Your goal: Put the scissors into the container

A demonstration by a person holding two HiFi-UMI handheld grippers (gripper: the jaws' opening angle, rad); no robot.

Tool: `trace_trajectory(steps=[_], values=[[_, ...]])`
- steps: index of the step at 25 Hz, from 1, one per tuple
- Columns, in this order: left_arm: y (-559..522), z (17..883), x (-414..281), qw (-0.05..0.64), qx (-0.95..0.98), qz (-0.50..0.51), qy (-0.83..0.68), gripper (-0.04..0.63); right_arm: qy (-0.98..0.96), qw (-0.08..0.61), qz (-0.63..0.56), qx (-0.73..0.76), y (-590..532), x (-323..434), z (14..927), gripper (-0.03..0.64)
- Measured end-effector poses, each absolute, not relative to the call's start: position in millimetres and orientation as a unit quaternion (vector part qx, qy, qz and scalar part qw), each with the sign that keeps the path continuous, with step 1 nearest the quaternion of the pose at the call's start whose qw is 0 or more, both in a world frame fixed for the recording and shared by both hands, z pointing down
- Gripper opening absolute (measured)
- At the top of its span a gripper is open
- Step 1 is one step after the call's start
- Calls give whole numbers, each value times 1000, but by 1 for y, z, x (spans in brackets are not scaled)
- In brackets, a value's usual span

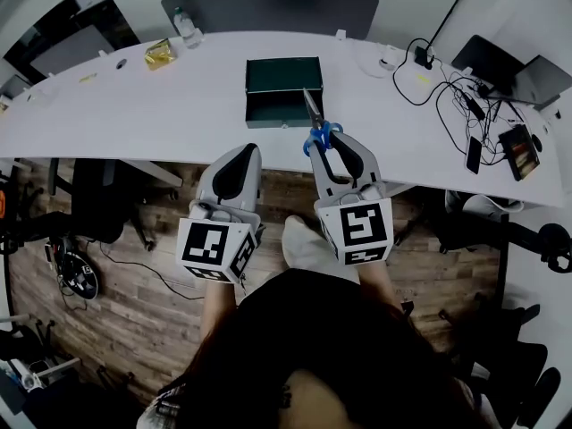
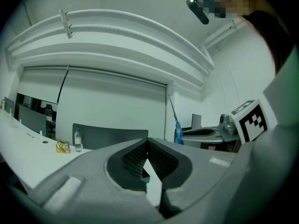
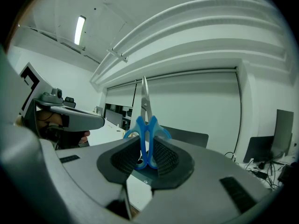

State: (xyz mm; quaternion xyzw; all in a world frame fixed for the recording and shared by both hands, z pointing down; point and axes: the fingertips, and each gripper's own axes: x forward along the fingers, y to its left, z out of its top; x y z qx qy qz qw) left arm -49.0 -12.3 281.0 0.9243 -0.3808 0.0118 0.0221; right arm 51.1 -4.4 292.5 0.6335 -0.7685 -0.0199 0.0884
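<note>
The person stands at the near edge of the white table (image 1: 134, 105) with a gripper in each hand, both pointing out over it. The right gripper (image 1: 332, 143) pinches the scissors (image 1: 318, 130) by their blue handles, pads pressed on either side of the loops. The closed steel blades stick out beyond the jaws toward the dark green container (image 1: 282, 114). From above, the blade tips overlap the container's near right corner, though I can't tell how high over it they are. The right gripper view shows the same grip: the right gripper (image 3: 147, 155) clamps the blue loops and the scissors (image 3: 145, 125) stand straight up between the jaws. The left gripper (image 1: 247, 150) hangs just beside it, short of the container, its jaw tips pressed together on nothing. A water bottle (image 1: 185, 27) and a gold packet (image 1: 161, 54) sit at the far left of the table.
</note>
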Motion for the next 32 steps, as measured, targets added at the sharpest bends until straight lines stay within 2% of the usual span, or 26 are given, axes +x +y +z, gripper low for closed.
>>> trace_trajectory(steps=[32], values=[[-145,303,-15,43,906,16,-420,11,-808,166,-29,564,-143,85,334,90]])
